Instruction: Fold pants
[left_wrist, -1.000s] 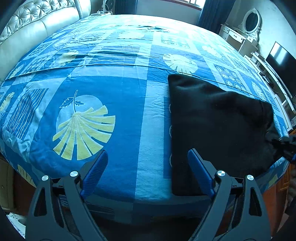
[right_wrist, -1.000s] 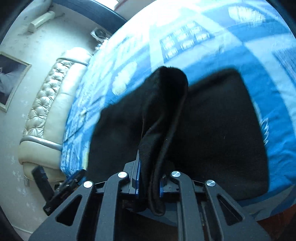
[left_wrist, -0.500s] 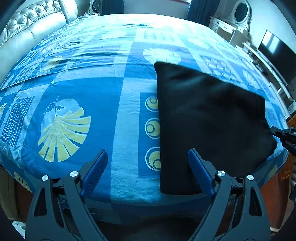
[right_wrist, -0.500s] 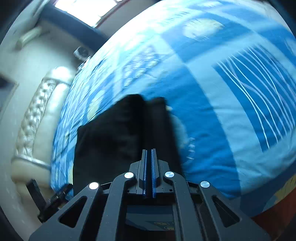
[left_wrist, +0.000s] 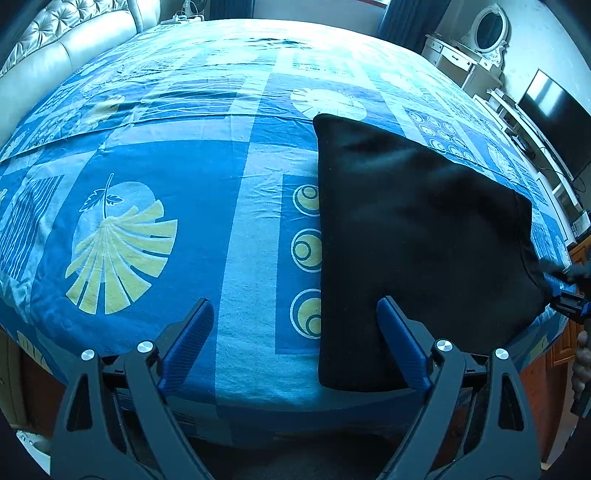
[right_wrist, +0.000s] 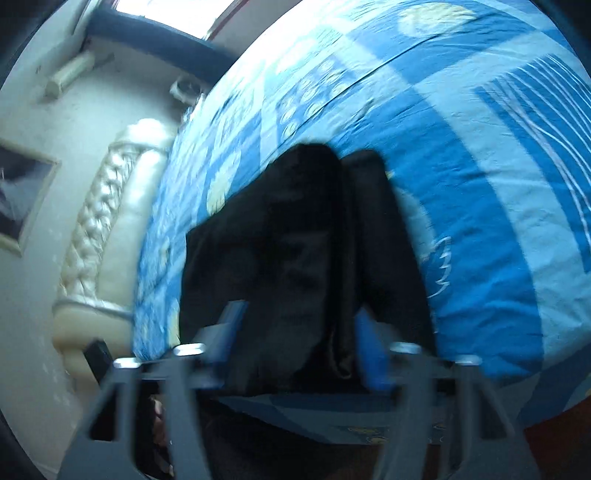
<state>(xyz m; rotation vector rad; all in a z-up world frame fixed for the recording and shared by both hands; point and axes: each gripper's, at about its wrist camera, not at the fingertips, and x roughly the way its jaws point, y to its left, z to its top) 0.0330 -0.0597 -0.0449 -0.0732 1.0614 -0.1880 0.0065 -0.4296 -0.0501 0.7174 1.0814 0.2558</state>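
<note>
My left gripper (left_wrist: 295, 332) hangs at the near edge of the bed with its jaws spread wide and nothing between them, its right finger (left_wrist: 400, 343) over the near end of the folded black pants (left_wrist: 413, 236). My right gripper (right_wrist: 301, 332), blurred in its own view, has its jaws apart on either side of the dark fabric without pinching it. The pants lie flat on the blue patterned bedsheet (left_wrist: 184, 162) toward the bed's right side, and beyond them stand the tufted headboard (left_wrist: 55, 48), a white dresser (left_wrist: 465, 59) and a television (left_wrist: 554, 118).
</note>
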